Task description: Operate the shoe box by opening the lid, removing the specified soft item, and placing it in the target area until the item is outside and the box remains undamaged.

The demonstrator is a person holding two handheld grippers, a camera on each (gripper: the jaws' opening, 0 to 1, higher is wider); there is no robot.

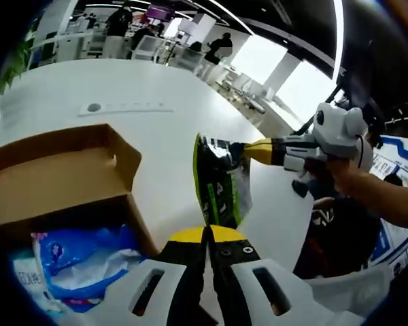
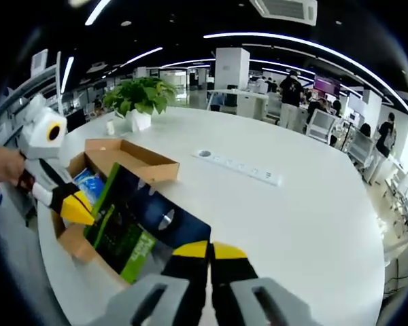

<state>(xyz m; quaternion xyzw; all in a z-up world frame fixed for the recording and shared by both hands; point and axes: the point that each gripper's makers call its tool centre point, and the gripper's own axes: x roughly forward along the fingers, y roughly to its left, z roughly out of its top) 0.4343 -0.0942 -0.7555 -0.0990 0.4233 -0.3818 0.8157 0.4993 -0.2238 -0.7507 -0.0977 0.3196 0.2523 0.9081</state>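
Grippers with yellow-tipped white jaws are both holding a flat green-and-dark-blue glossy soft packet [image 1: 217,183] above a large round white table [image 1: 156,129]. The left gripper [image 1: 207,234] is reaching forward in the left gripper view, its jaws pressed together on the near edge of the packet. The right gripper [image 2: 209,250] is doing the same in the right gripper view, its jaws closed together on the packet's opposite edge. Each gripper is also appearing in the other's view: the right one is entering the left gripper view from the right, gripped by a person's hand [image 1: 330,166], and the left one is entering the right gripper view from the left.

The packet is hanging between the two grippers, outside the open brown cardboard shoe box [image 1: 61,176], just beside and partly over the box's near side as seen in the right gripper view. The box is sitting on the table with its flap-like lid [image 2: 132,157] folded open and lying toward the table's middle. A blue-and-white soft plastic pack [image 1: 75,255] is lying inside the box.

Farther across the table, a long white power strip [image 2: 238,166] is lying flat, well apart from the box. A green leafy plant in a white pot [image 2: 139,102] is standing near the far edge of the table. People are standing among desks in the office background [image 2: 292,88].
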